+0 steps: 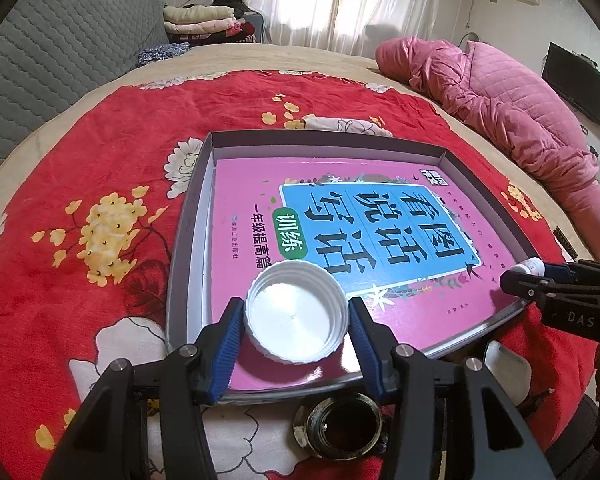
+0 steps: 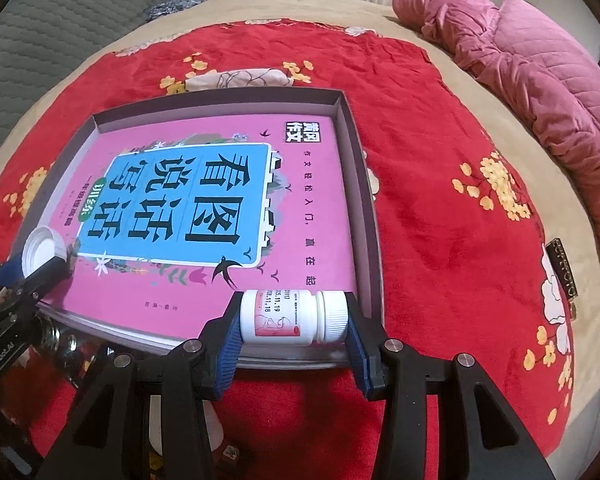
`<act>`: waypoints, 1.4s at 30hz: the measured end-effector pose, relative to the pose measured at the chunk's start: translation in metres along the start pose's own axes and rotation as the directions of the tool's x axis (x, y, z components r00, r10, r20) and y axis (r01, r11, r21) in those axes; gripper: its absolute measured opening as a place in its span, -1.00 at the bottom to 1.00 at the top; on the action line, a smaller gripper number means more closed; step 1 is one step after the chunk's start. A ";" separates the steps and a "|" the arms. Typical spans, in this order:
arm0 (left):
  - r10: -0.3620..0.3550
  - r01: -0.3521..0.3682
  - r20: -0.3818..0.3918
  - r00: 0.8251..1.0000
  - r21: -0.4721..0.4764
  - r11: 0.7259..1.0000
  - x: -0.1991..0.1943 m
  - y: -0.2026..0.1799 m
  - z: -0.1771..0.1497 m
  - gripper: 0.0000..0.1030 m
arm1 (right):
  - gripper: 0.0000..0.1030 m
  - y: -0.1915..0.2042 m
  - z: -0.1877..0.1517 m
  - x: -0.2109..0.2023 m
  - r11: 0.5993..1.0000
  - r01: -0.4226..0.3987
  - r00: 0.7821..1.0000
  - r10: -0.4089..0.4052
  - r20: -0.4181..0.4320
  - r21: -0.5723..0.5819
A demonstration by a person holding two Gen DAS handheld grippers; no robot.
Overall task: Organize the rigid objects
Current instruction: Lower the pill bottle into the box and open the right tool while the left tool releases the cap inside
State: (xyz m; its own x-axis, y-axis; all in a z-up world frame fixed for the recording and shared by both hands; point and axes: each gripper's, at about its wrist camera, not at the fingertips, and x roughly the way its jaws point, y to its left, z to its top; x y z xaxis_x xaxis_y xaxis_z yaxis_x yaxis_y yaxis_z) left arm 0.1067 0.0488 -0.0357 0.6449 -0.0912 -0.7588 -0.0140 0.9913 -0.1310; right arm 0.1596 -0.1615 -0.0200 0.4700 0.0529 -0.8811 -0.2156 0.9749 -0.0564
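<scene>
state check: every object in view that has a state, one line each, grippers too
left gripper: shut on white lid
white lid: open side up, over the book's near corner
right gripper: shut on pill bottle
pill bottle: capped, lying sideways, gripped end to end
book: closed, flat in the tray
tray: on the red blanket, holds the book
glass jar: lidless, outside the tray

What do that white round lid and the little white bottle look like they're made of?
The white lid looks like moulded plastic: matte, ribbed outside, thread ridges inside. The small bottle seems smooth, slightly glossy white plastic with a ribbed cap and a printed paper-like label; I can't be certain.
</scene>
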 end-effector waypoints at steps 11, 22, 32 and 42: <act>0.006 -0.006 -0.002 1.000 0.007 1.000 0.000 -0.002 -0.001 0.01 | -0.01 0.001 -0.004 -0.008 1.000 0.004 1.000 -0.004 0.013 -0.001; 0.002 -0.002 -0.004 1.000 0.012 1.000 0.000 -0.004 -0.001 0.01 | 0.06 -0.003 -0.009 -0.016 1.000 -0.002 0.999 0.001 0.035 0.013; -0.006 0.006 0.020 1.000 0.013 1.000 -0.006 -0.002 0.002 0.01 | 0.11 -0.003 -0.011 -0.019 1.000 -0.009 0.999 0.009 0.047 0.015; -0.015 0.015 0.052 0.999 0.004 1.000 -0.013 0.001 0.007 0.03 | 0.14 -0.003 -0.011 -0.020 1.000 -0.013 0.998 0.012 0.053 0.015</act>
State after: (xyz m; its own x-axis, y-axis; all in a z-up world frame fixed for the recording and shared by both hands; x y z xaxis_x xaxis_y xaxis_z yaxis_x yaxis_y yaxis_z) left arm 0.1035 0.0514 -0.0219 0.6841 -0.1007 -0.7224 -0.0013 0.9902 -0.1393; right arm 0.1409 -0.1676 -0.0073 0.5124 0.0762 -0.8553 -0.2086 0.9773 -0.0380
